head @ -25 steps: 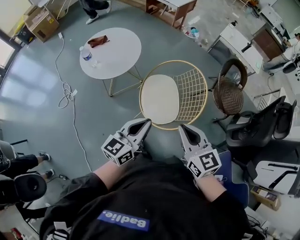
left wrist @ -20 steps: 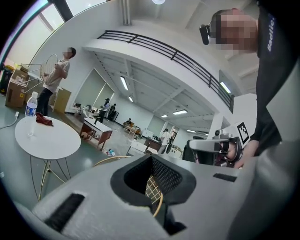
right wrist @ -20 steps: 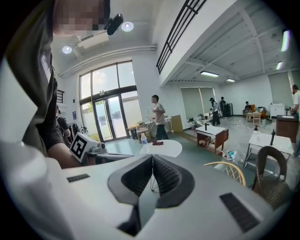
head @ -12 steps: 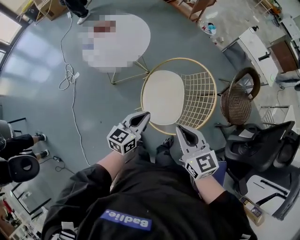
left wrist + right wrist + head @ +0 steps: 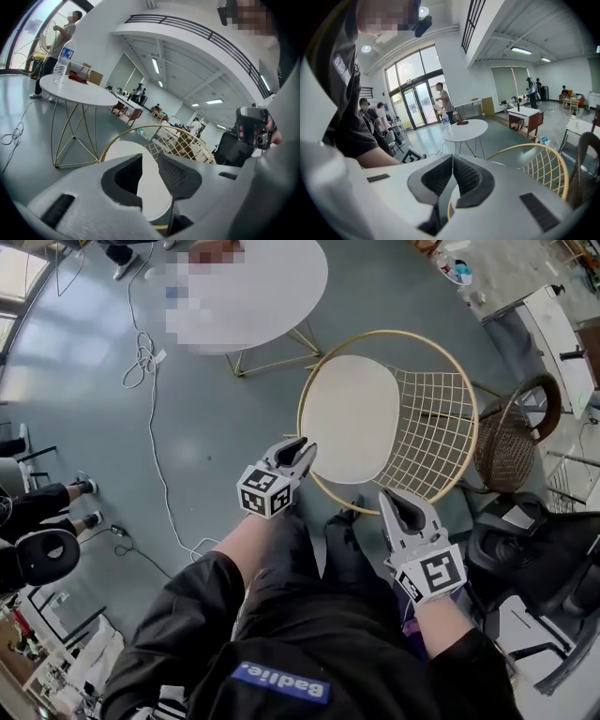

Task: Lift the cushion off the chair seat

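A round cream cushion (image 5: 352,418) lies on the seat of a gold wire chair (image 5: 436,437). My left gripper (image 5: 302,448) hovers at the chair's near left rim and points at the cushion's edge. Its jaws are opening, and nothing is between them. In the left gripper view the cushion (image 5: 123,149) shows beyond the left gripper (image 5: 150,157), inside the gold rim (image 5: 140,129). My right gripper (image 5: 389,498) is just short of the near rim, its jaws shut and empty. The right gripper (image 5: 452,158) faces the chair's rim (image 5: 534,147).
A white round table (image 5: 272,296) stands beyond the chair to the left, with a bottle (image 5: 63,61) on it. A cable (image 5: 150,362) trails across the grey floor. A wicker chair (image 5: 516,437) and a black office chair (image 5: 544,540) stand to the right. People sit at the far left (image 5: 37,512).
Both grippers have come down and forward toward the chair's near rim. The left gripper's jaws, closed before, now stand apart. The chair sits closer in view.
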`<state>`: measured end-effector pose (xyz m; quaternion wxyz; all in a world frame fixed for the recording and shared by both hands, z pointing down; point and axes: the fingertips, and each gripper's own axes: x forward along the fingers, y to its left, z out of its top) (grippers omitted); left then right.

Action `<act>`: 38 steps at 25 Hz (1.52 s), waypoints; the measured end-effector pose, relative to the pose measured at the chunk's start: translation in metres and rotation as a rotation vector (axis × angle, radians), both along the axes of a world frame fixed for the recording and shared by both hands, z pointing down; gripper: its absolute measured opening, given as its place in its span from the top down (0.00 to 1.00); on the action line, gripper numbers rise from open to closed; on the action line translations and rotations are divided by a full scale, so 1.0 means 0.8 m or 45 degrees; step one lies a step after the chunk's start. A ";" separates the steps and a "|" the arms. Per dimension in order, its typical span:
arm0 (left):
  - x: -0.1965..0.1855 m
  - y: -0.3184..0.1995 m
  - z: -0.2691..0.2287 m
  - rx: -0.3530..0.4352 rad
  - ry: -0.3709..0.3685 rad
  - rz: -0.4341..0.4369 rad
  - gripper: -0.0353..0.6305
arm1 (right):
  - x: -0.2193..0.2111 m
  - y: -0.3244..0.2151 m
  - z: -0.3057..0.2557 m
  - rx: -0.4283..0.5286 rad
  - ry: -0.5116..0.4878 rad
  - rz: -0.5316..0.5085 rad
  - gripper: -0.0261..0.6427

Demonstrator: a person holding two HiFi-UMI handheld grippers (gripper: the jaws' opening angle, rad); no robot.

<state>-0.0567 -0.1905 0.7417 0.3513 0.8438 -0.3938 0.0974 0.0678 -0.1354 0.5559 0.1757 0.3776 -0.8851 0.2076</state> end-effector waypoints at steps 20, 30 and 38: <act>-0.018 -0.012 0.251 -0.382 -0.129 -0.070 0.60 | 0.004 0.028 0.083 -0.133 0.098 -0.049 0.92; -0.011 -0.012 0.237 -0.433 -0.199 -0.031 0.75 | 0.018 0.032 0.070 -0.148 0.081 0.014 0.92; 0.009 -0.018 0.162 -0.381 -0.178 0.038 0.85 | 0.025 0.034 0.022 -0.108 0.040 0.067 0.92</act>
